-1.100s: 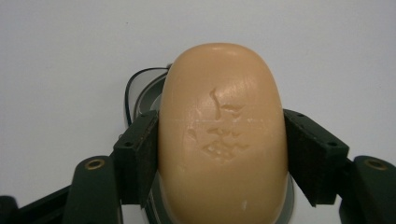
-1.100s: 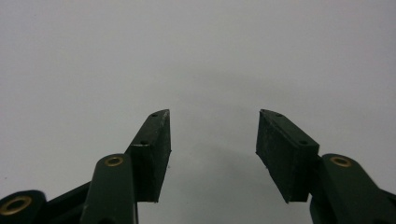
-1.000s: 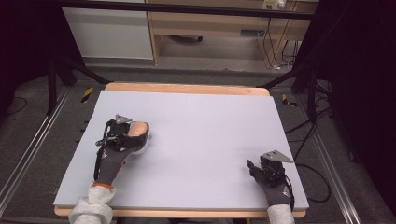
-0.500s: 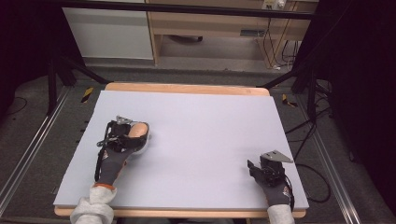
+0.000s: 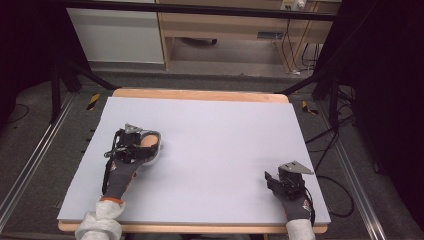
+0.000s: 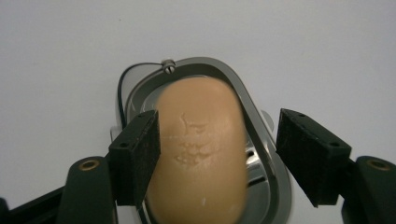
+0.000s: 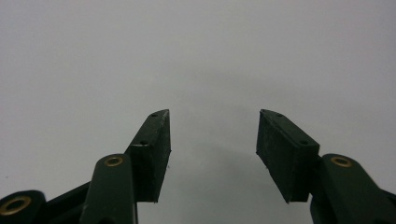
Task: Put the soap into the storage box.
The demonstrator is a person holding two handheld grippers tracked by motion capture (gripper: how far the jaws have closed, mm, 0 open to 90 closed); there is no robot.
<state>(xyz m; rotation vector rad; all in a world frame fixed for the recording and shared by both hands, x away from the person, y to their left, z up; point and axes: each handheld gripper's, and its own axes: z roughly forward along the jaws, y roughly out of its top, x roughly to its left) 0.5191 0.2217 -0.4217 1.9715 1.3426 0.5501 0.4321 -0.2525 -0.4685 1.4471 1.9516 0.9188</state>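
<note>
A tan bar of soap lies in an oval grey soap dish on the pale table. My left gripper stands open over the dish, one black jaw on each side of the bar. The left jaw is close against the soap and the right jaw is a gap away. In the high view this gripper is at the table's left, over the soap and dish. My right gripper rests near the front right corner. It is open, with only bare table between its jaws.
The table has a wooden edge at the back and front. Black stand legs, cables and floor rails flank it on both sides. A wooden cabinet stands beyond the far edge.
</note>
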